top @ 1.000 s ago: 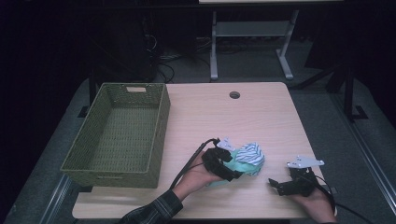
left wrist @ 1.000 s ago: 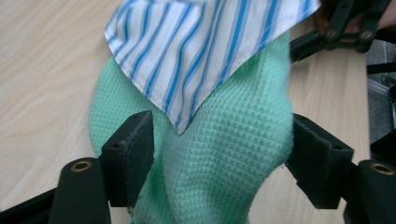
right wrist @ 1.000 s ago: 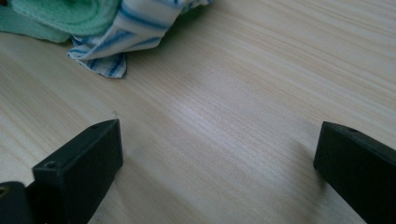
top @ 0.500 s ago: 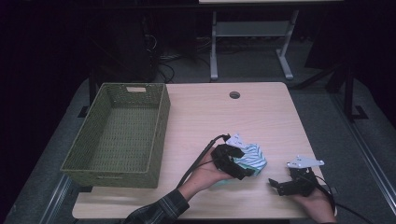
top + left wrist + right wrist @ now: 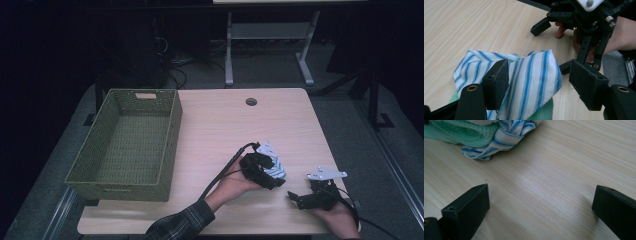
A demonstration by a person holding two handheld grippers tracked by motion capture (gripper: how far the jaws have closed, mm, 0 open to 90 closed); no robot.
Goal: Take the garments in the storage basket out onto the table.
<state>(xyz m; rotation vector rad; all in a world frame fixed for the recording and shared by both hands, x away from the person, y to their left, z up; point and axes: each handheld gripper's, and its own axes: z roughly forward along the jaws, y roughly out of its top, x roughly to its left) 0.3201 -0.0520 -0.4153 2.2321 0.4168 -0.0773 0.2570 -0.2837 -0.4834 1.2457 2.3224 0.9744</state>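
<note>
Cloths in a small heap on the table [image 5: 300, 125], near the front edge and toward its right side: a striped cloth [image 5: 531, 80] on top, a green cloth [image 5: 466, 132] under it; basket [image 5: 125, 145] stands well apart at the left, nothing in it that I can see.

Left gripper [image 5: 265, 172] is over the heap; its jaws have just been closing, with a raised fold of the striped cloth between them; in the left gripper view one pad touches the fold, the other pad stands clear beside it; so not pinched yet, jaws spread fairly wide.

Right gripper [image 5: 300, 199] rests low on the table just right of the heap, jaws spread wide, nothing between them, bare wood under them in the right gripper view.

Step in hand, as I judge it: grab the striped cloth with the left gripper, likely to carry it to the basket.

To do it well: centre the fold between the pads before closing; go deep enough that the pads bite on doubled fabric, not just the hem; close fully, since thin cloth slips; lift straight up and check the green cloth does not drag along; keep the right gripper low and out of the way, or use it to pin the green cloth down.

Risk: a one-layer pinch pulls loose on the lift.
</note>
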